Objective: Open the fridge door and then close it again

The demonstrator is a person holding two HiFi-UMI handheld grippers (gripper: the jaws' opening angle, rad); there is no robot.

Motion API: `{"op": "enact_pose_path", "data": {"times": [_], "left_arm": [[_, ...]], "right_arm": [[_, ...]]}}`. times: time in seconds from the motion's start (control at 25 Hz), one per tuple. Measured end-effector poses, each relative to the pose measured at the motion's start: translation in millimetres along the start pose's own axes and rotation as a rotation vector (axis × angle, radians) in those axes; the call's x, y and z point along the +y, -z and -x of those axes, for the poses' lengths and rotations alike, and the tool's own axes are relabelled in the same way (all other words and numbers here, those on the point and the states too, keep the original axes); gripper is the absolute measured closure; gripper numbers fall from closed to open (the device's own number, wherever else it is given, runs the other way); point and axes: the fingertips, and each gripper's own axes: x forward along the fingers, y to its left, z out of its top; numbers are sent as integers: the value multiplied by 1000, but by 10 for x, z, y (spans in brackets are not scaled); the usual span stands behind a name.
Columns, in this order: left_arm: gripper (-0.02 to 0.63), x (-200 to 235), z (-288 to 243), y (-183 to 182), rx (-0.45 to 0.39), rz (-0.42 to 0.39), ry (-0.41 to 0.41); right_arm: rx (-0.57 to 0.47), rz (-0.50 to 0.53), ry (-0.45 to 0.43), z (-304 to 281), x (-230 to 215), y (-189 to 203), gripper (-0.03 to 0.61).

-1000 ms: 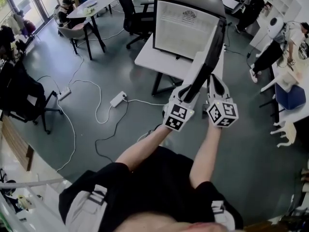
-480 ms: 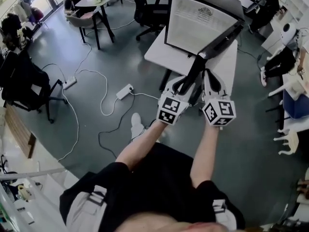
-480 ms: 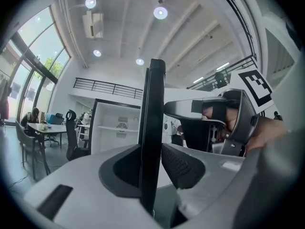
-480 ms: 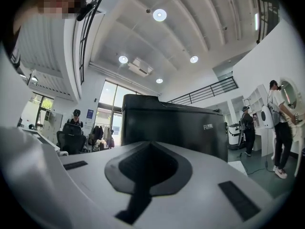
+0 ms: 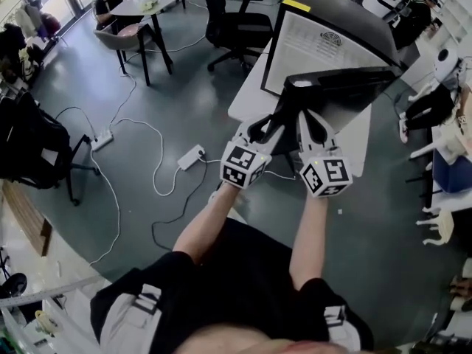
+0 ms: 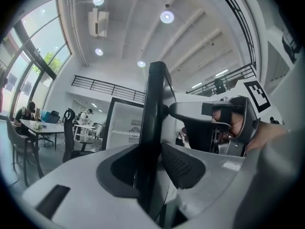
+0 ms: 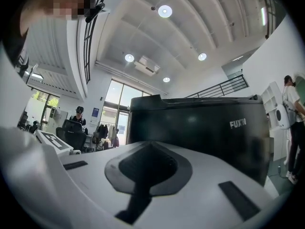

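A small black fridge (image 5: 324,46) stands on a white table (image 5: 247,98), its white inside showing. Its black door (image 5: 346,87) hangs part open across the front. My left gripper (image 5: 269,127) is shut on the door's free edge. In the left gripper view that edge (image 6: 155,104) runs upright between the pads of the left gripper (image 6: 152,171), with the fridge's inside (image 6: 126,125) beyond. My right gripper (image 5: 310,120) is shut with nothing in it. It sits just right of the left one, at the door's outer face (image 7: 200,128), which fills the view past the right gripper (image 7: 147,163).
A black office chair (image 5: 236,21) stands behind the fridge table on the left. A power strip (image 5: 190,155) and cables lie on the floor to the left. A dark chair (image 5: 29,146) is at far left, and white furniture (image 5: 450,124) at the right.
The door has swung from standing edge-on toward me to lying across the fridge front. Both grippers have moved left with its free edge, the left still holding it.
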Motion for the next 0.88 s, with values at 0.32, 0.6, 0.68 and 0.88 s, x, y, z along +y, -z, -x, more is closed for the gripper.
{"op": "enact_pose_path", "data": {"times": [0.32, 0.6, 0.68, 0.88], "left_arm": [[481, 1108, -625, -93, 26, 17, 119], [493, 1676, -1267, -110, 102, -41, 185], [497, 1782, -1418, -111, 111, -46, 183], [509, 1955, -1710, -119, 112, -26, 163]], "right_arm": [[41, 11, 100, -1123, -248, 143, 584], [105, 22, 263, -1688, -701, 380, 584], [119, 30, 277, -1787, -796, 419, 584], [128, 37, 319, -1883, -1065, 443, 584]]}}
